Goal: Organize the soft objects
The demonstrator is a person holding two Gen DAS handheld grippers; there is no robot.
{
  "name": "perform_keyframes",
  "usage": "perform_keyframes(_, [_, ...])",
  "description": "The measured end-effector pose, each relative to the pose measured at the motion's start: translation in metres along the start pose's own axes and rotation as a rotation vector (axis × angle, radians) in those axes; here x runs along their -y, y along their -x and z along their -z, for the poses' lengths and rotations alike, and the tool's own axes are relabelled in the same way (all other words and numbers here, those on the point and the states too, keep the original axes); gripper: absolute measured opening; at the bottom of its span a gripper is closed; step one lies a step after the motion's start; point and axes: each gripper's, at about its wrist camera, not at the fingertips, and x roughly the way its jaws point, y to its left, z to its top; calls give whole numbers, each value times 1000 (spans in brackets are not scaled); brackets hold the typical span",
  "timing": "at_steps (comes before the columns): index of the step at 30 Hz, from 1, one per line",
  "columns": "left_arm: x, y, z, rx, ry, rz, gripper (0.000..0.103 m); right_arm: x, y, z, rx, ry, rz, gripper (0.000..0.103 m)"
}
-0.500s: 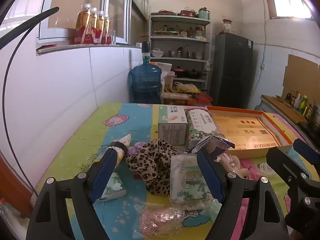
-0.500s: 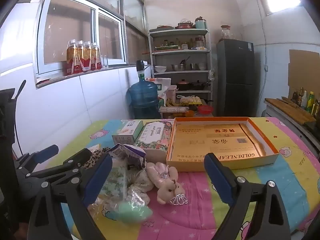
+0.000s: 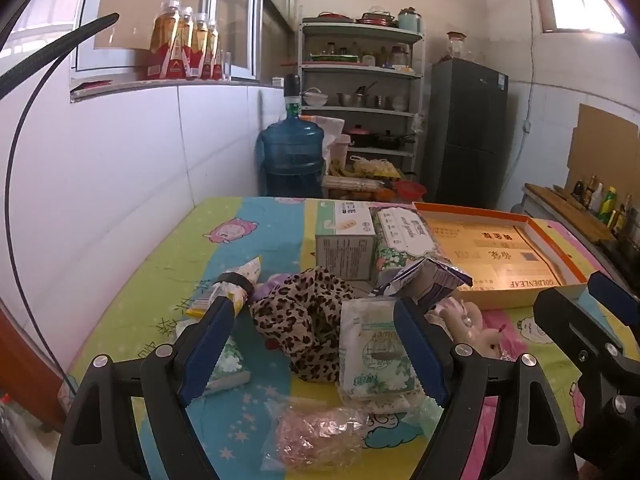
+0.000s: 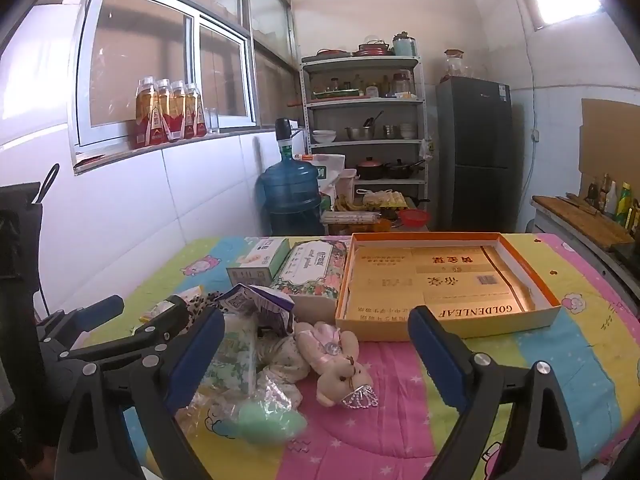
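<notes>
Hovering with both left tongs (image 3: 316, 348) and right tongs (image 4: 316, 356) wide, empty; soft pile at 9 o'clock of orange box (image 4: 448, 322); risk: leopard cloth (image 3: 308, 320) snags neighbouring tissue pack (image 3: 370, 354); plush bear (image 4: 340, 364) slips.

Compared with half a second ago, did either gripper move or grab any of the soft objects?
No visible change. The left gripper and right gripper hang open above the table in the same places, holding nothing. The leopard-print cloth, the pink plush bear and the orange cardboard tray lie as before.
</notes>
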Motion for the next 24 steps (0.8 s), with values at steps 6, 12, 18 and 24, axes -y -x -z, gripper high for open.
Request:
perform_keyframes(6, [0,1,0,-2,0,-1,83,2,2,5,2,8,-6,94])
perform_keyframes(12, [-1,0,0,-5,2,-3,83,-1,0,5,-2,16,-9,94])
perform_keyframes(18, [-2,0,-1,-6,2,-3,83,-3,0,6,-2,24,-15,94])
perform_keyframes(24, [-3,-1,0,-10,2,1,83,-4,-1,6,-7,23,-22,94])
